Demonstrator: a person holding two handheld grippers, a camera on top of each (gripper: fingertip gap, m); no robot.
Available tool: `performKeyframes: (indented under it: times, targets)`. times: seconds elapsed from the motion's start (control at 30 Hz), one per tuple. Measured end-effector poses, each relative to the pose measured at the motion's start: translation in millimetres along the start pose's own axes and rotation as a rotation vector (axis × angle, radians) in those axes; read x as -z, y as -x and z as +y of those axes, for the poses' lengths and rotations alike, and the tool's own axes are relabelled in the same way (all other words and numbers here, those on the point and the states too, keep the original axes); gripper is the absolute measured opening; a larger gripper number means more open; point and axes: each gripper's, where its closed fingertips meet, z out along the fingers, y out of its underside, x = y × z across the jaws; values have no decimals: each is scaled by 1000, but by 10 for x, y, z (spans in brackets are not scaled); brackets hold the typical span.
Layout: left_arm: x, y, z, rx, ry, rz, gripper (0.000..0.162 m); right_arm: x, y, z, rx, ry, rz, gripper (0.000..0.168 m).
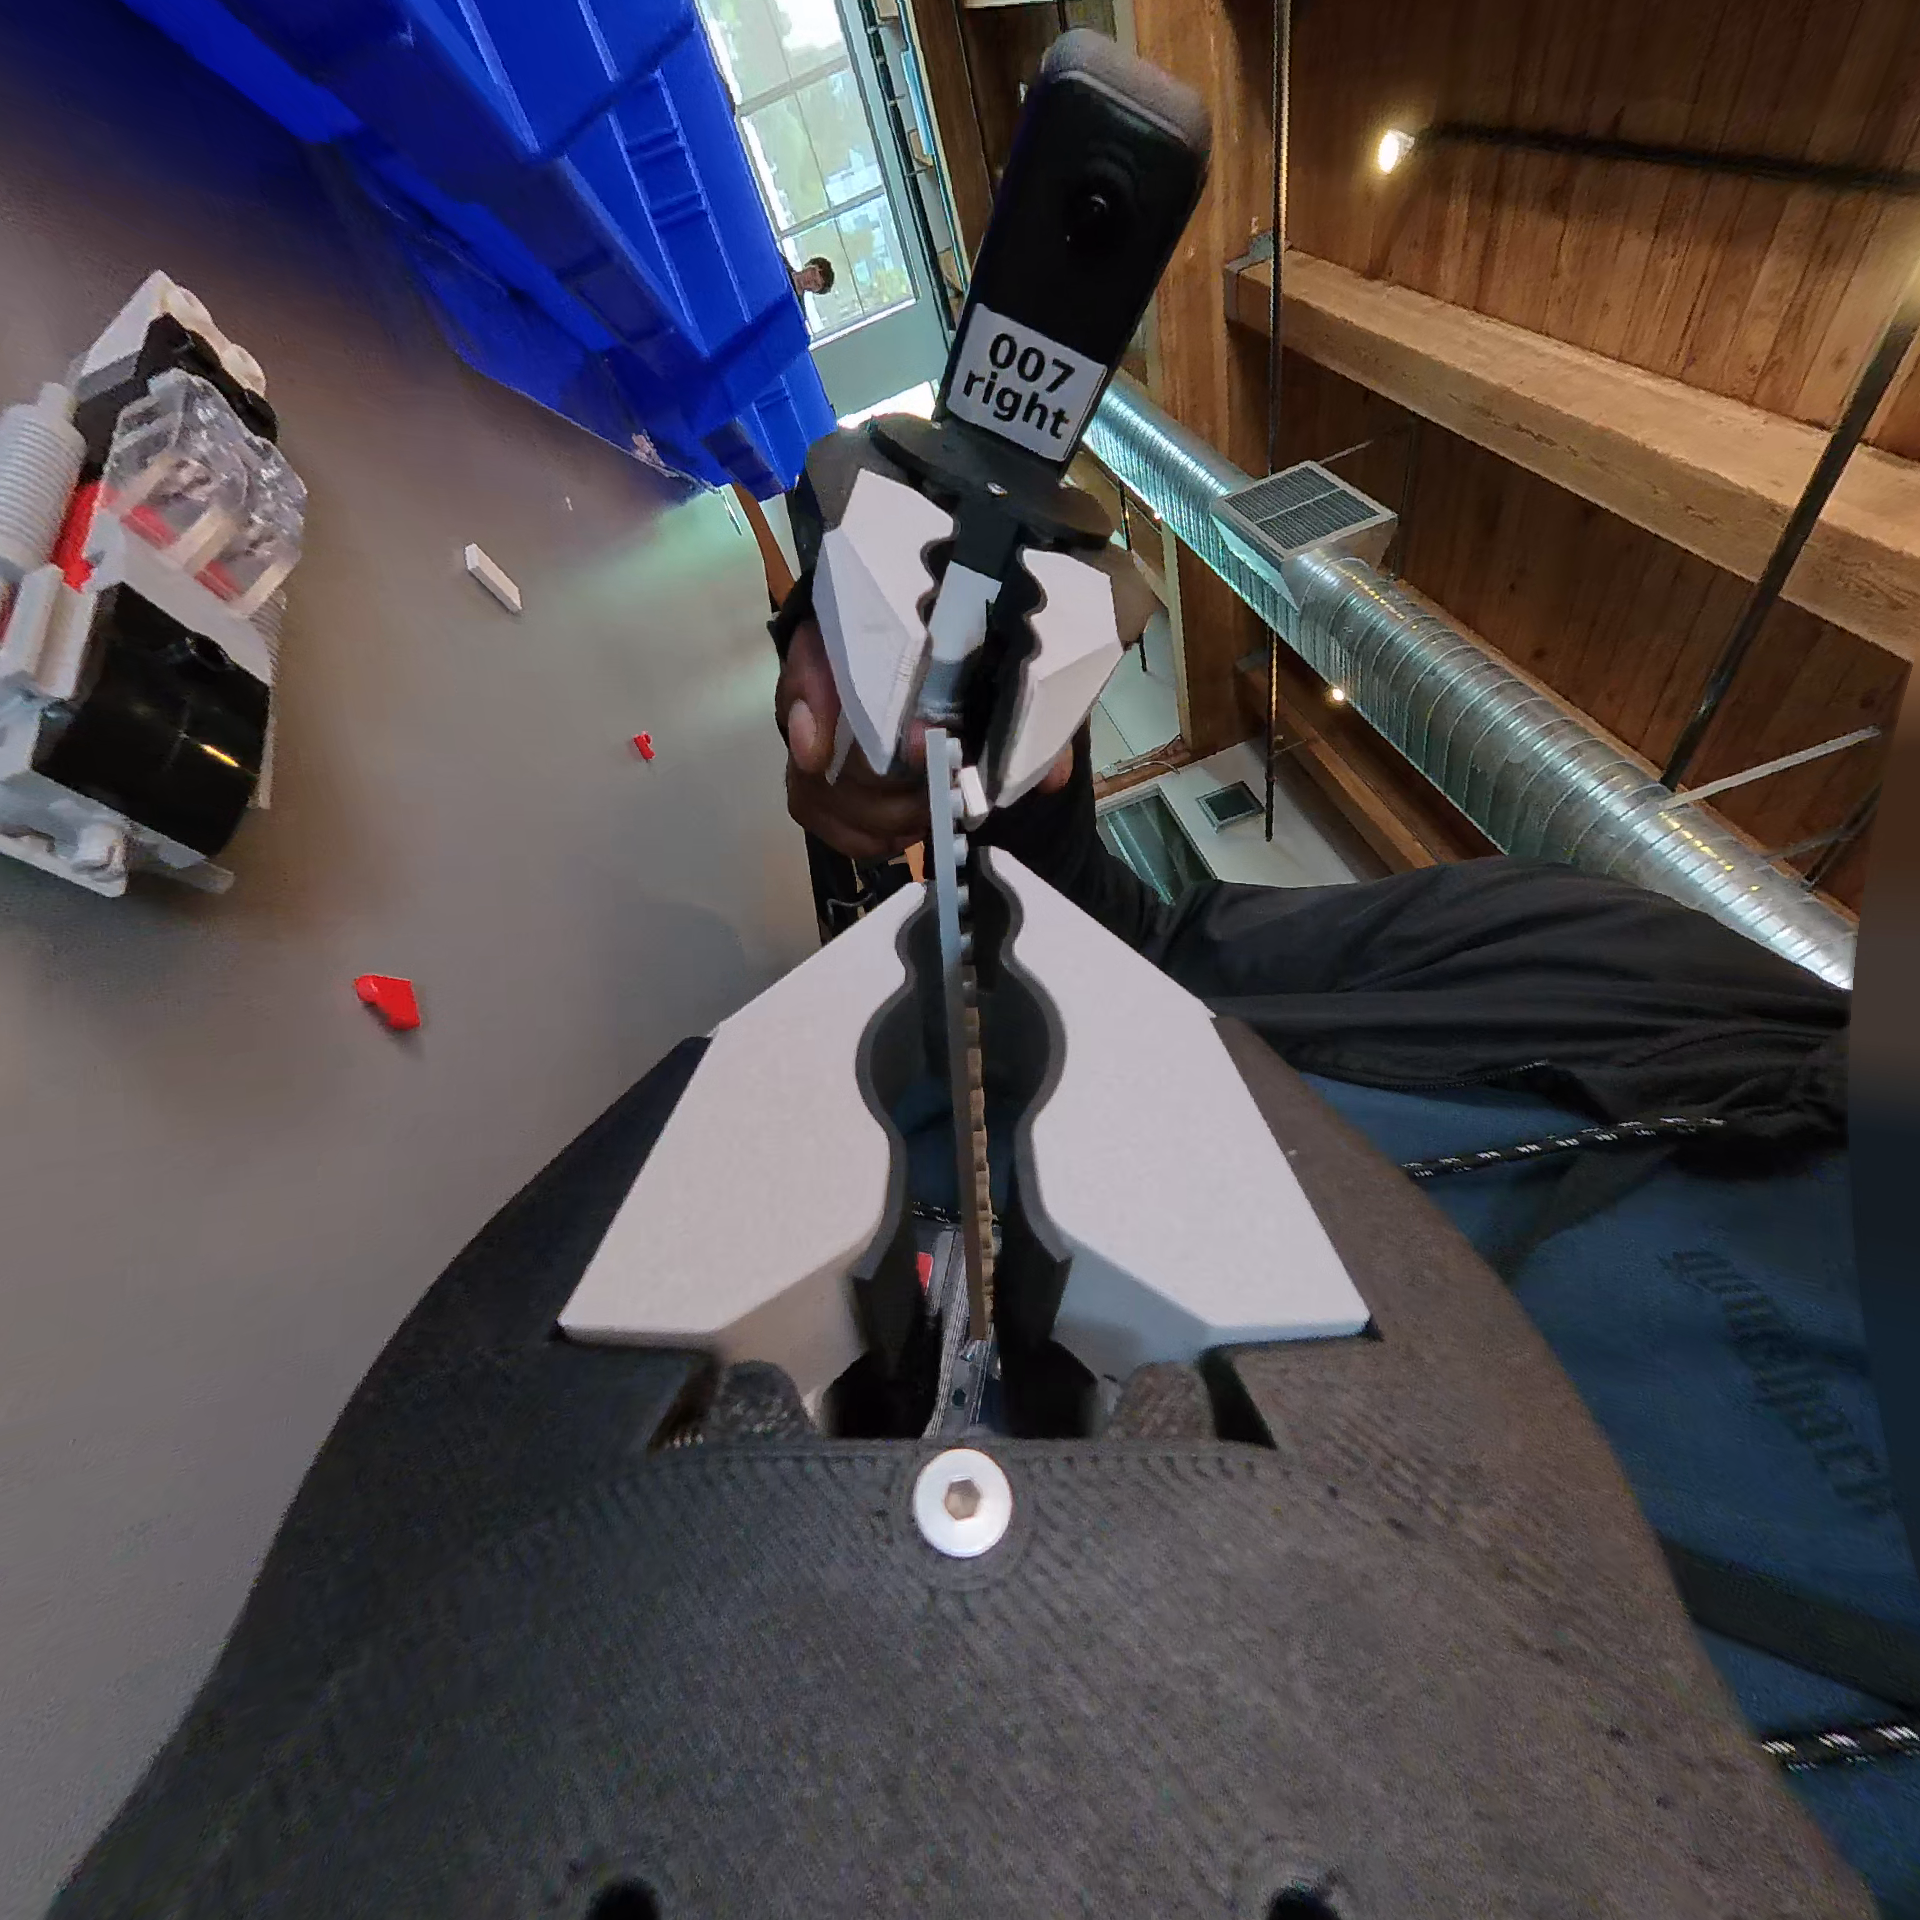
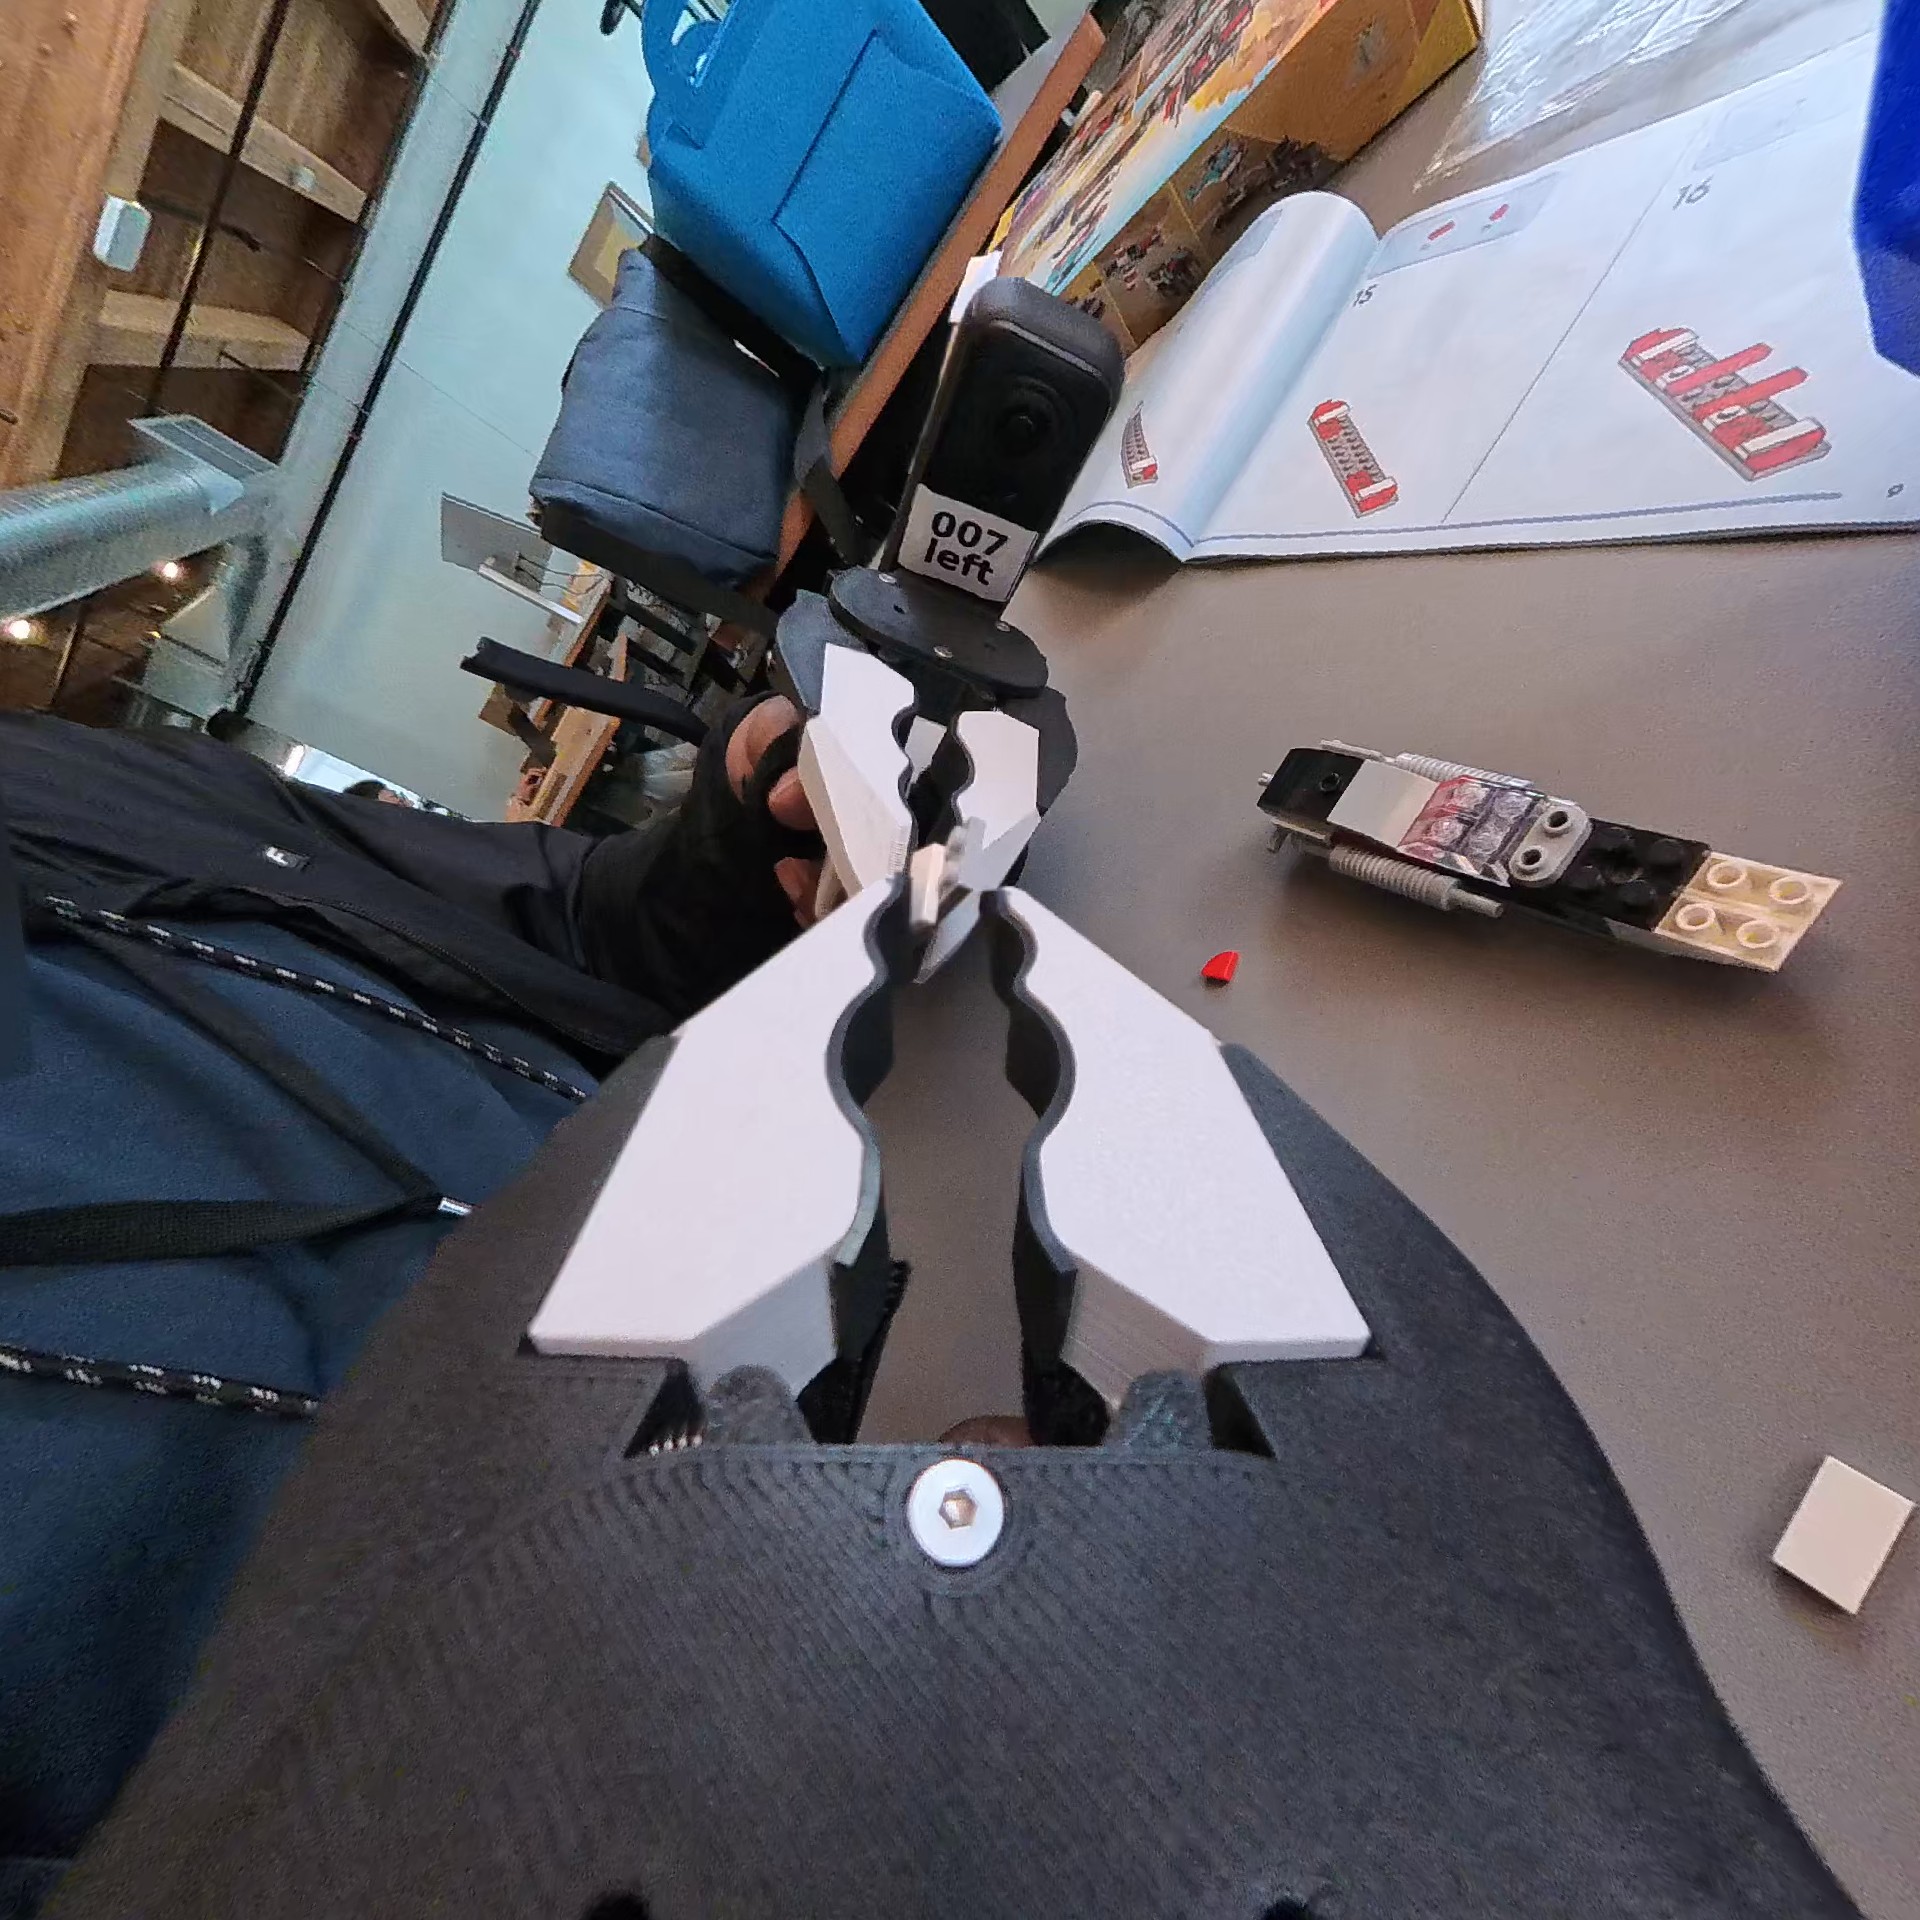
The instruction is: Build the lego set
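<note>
The left hand-held gripper [image 1: 961, 883] is clenched on a long grey plate [image 1: 951, 935], held edge-on between its fingers and reaching out past the tips. The right hand-held gripper [image 1: 951, 753] faces it tip to tip and grips a small white piece [image 1: 974, 795] pressed against the far end of the plate. In the right wrist view the same white piece [image 2: 930, 883] sits at the right gripper's tips [image 2: 940, 904], with the left one [image 2: 956, 831] just beyond; both are raised off the desk [image 2: 1455, 1195]. A gloved hand [image 2: 769, 790] wraps the left handle.

Around them on the desk: a partly built model [image 2: 1538, 857] of black, white and clear bricks to the right, a small red piece [image 2: 1219, 966] between it and the grippers, a flat white tile [image 2: 1841, 1548] nearer, and an open manual [image 2: 1507, 364] farther off beside the box [image 2: 1226, 145]. In the left wrist view blue bins [image 1: 582, 208] stand at the far side, with two red bits [image 1: 390, 1000] and a white bar [image 1: 491, 577] lying loose
</note>
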Motion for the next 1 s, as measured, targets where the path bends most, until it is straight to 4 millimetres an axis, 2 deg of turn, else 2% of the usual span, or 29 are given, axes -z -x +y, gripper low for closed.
performKeyframes:
  times: [0.07,0.43,0.77,1.0]
  targets:
    - [9,3,-8,0,-4,-2,6,1,14,-10,-21,-11,-13,18]
    - [-15,22,29,6,13,-6,6,-54,-33,57,-32,14,3,18]
    - [-34,39,76,-1,40,-15,6,-77,-16,100,-13,82,-15,13]
    - [-32,23,74,-29,44,-21,6,-76,9,92,-48,66,-49,10]
